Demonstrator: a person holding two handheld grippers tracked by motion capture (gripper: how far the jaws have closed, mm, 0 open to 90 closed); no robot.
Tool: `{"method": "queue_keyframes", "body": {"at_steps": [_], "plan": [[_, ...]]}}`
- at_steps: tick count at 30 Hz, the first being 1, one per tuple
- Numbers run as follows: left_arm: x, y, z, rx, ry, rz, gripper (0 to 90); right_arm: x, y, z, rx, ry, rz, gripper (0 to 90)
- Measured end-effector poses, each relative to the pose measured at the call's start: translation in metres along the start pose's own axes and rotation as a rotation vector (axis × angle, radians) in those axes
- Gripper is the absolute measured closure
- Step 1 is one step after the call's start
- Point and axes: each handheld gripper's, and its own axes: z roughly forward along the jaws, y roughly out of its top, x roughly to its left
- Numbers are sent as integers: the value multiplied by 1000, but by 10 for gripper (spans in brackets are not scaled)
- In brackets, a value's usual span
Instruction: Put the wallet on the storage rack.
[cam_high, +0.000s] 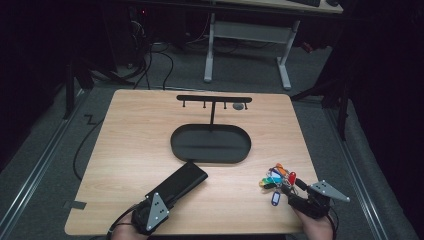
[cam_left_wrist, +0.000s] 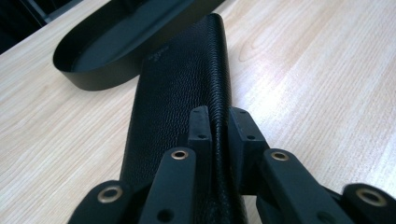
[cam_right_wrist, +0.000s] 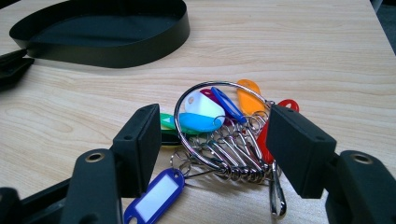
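A long black grained-leather case lies slanted on the wooden table at the front left, its far end near the oval tray. My left gripper is shut on the case's near end; in the left gripper view the pads pinch the case along its edge. At the front right a metal key ring with several coloured tags rests on the table. My right gripper stands open, its jaws on either side of the key ring, with a blue tag nearest.
A black oval tray sits mid-table, and from it rises a thin post with a hook bar. The tray's wall shows in both gripper views. Bare wood lies left of the tray. Desk legs and cables stand beyond the table.
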Motion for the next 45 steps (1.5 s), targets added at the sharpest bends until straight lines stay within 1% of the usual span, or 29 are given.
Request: {"method": "queue_keyframes", "body": {"at_steps": [1, 5, 8, 13, 14, 15, 16, 17, 20, 22, 25, 28, 29, 32, 33, 35, 37, 41, 42, 43, 45], "plan": [[0, 0, 0, 0, 0, 0, 810, 0, 0, 0, 0, 0, 0, 362], [4, 0, -4, -17, 4, -25, 812, 1, 0, 0, 1, 0, 0, 362], [5, 0, -6, -23, 5, -33, 814, 1, 0, 0, 1, 0, 1, 362], [12, 0, -14, -62, -11, -97, 818, 0, 0, 0, 0, -1, 0, 362], [14, -1, -16, -70, -17, -116, 818, 0, 0, 0, 0, -1, 1, 362], [14, -1, -16, -70, -17, -116, 818, 0, 0, 0, 0, -1, 1, 362], [17, -1, -17, -79, -18, -130, 819, 0, 0, 0, 0, -1, 1, 362], [21, -3, -19, -93, -24, -162, 819, 0, 0, 0, 0, 0, 0, 362], [28, -5, -23, -117, -24, -205, 819, 1, 0, 0, 1, 0, 1, 362], [31, -6, -25, -123, -16, -216, 820, 0, 0, 0, 1, -1, -1, 362], [36, -8, -28, -138, -19, -251, 821, 0, 0, 1, 2, -1, -1, 361], [39, -9, -30, -152, -16, -269, 824, 1, 0, 0, 2, 0, -1, 362], [39, -9, -31, -155, -23, -277, 825, 1, 0, 1, 2, 0, -1, 362], [38, -8, -31, -162, -31, -282, 828, 0, 0, 1, 3, 0, 0, 362], [36, -7, -32, -170, -42, -285, 828, 0, 0, 1, 5, 0, 1, 362], [36, -6, -32, -175, -49, -285, 828, 1, 0, 1, 6, -1, 2, 362], [36, -6, -32, -182, -49, -292, 828, 2, 0, 2, 6, 0, -3, 362], [47, -13, -34, -200, -51, -352, 828, 2, 0, 2, 5, 1, -5, 362], [47, -13, -34, -200, -51, -352, 828, 2, 0, 2, 5, 1, -5, 362], [52, -16, -36, -213, -49, -382, 827, 2, 0, 2, 5, 1, -3, 362], [56, -18, -37, -221, -42, -400, 827, 1, 0, 2, 7, 1, -1, 362]]}}
